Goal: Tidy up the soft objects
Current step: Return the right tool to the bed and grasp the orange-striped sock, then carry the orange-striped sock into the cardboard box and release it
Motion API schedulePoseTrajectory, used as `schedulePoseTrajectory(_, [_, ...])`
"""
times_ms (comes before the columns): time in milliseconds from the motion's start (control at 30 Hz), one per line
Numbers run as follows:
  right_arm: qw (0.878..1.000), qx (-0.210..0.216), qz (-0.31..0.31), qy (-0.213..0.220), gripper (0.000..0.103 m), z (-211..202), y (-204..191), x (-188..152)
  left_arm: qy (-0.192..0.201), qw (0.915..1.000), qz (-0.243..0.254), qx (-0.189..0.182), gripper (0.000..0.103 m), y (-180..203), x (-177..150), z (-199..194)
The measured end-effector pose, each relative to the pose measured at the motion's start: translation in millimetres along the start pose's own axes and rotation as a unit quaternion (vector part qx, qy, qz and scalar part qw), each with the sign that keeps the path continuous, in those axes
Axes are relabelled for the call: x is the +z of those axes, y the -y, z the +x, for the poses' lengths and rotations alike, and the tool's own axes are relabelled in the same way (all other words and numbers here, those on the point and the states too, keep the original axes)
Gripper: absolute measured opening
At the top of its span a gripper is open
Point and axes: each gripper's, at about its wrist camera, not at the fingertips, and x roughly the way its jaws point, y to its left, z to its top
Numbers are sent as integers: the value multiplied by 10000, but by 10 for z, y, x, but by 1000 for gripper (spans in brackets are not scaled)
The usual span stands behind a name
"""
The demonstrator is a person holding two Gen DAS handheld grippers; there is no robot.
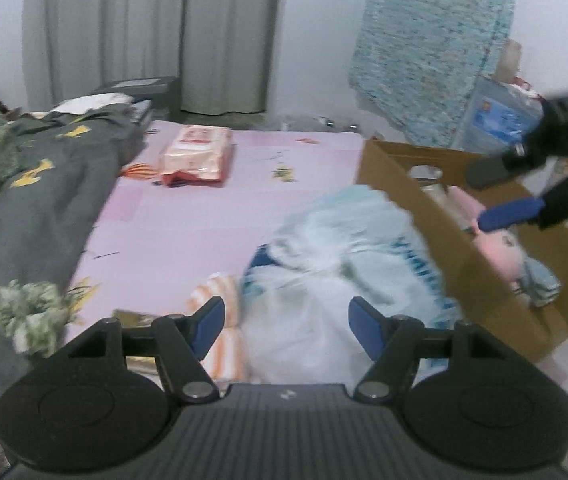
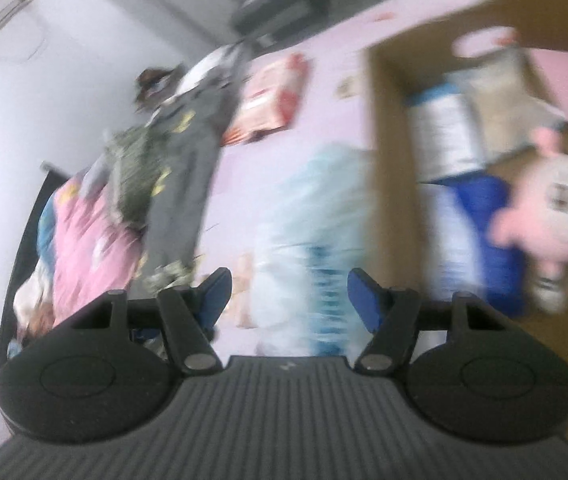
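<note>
A white and light-blue soft bundle (image 1: 340, 256) lies on the pink bed sheet (image 1: 187, 224), against the left wall of a brown cardboard box (image 1: 416, 200). My left gripper (image 1: 286, 326) is open and empty, just in front of the bundle. My right gripper (image 2: 288, 294) is open and empty; it shows in the left wrist view (image 1: 504, 190) above the box. A pink plush toy (image 2: 552, 216) lies inside the box (image 2: 388, 128), with folded blue and white items beside it. The bundle also shows blurred in the right wrist view (image 2: 312, 216).
A grey quilt with yellow prints (image 1: 39, 196) covers the bed's left side. A red and white tissue pack (image 1: 197, 152) lies at the far end. A green-white scrunchie (image 1: 27, 312) and an orange striped cloth (image 1: 219, 340) lie near my left gripper. Curtains hang behind.
</note>
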Motion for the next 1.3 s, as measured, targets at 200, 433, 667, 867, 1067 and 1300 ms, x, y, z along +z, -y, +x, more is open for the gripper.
schedulePoseTrajectory(200, [9966, 194, -541, -588, 64, 699, -628, 127, -39, 9994, 18, 339, 61, -242, -151, 103])
schedulePoseTrajectory(433, [9817, -245, -999, -1603, 55, 1752, -1040, 215, -396, 9985, -95, 369, 53, -443, -281, 356])
schedulePoseTrajectory(667, [9568, -1212, -1278, -2311, 50, 2511, -1050, 160, -918, 9955, -90, 219, 52, -470, -404, 651])
schedulePoseTrajectory(867, [9469, -1477, -1410, -2485, 49, 2782, -1046, 138, -1180, 9927, -242, 85, 45, -502, -472, 801])
schedulePoseTrajectory(1067, [9537, -1313, -1230, -2412, 46, 2782, -1002, 139, -1091, 9937, -264, 62, 41, -506, -476, 721])
schedulePoseTrajectory(1300, [9653, -939, -1178, -2132, 44, 2521, -1089, 141, -787, 9967, -53, 174, 42, -387, -359, 460])
